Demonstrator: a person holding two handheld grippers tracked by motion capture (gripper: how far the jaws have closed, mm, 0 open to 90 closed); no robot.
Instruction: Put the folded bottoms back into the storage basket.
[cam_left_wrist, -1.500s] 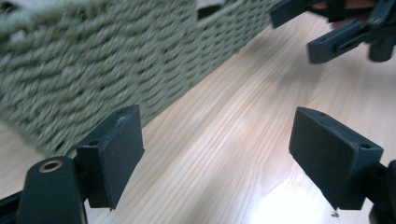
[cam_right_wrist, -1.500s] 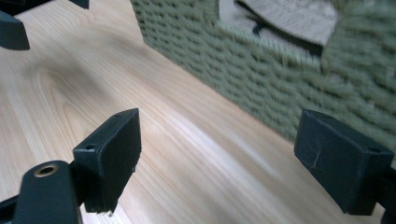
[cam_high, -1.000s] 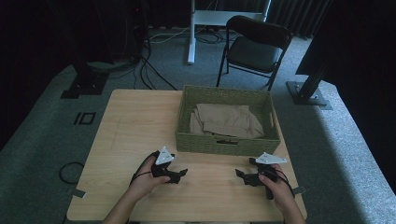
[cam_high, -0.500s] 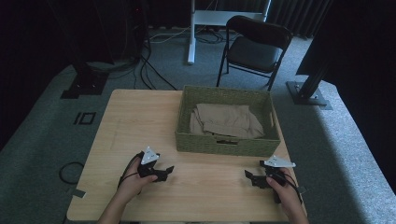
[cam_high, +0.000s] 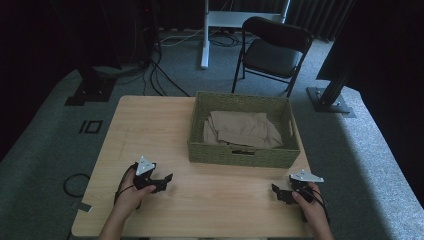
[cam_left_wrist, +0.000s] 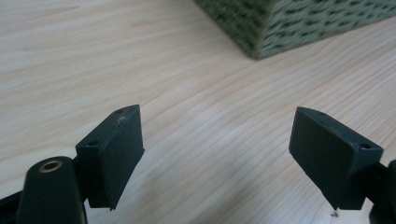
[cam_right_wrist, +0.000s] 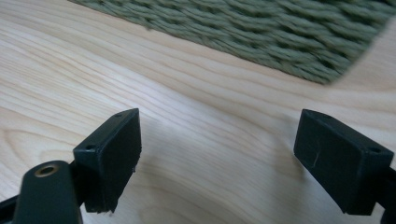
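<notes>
Two hands low at desk's (cam_high: 165, 125) near edge, wrists level: left gripper (cam_high: 165, 181) w/ fingers spread, nothing between; right gripper (cam_high: 278, 192) same, near the right edge. Bare wood between them. Farther off, green woven basket (cam_high: 240, 155) holds folded tan cloth (cam_high: 242, 129), seen from high view; gripper views catch just basket wall beyond the fingers.

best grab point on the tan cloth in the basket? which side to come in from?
Probably from straight above. The folded tan cloth lies flat inside the green woven basket, whose walls block any side approach. Pinch a raised fold or the edge near the basket's front wall, where layers overlap and give the jaws something to bite. Both the left gripper and right gripper are open and empty.
</notes>
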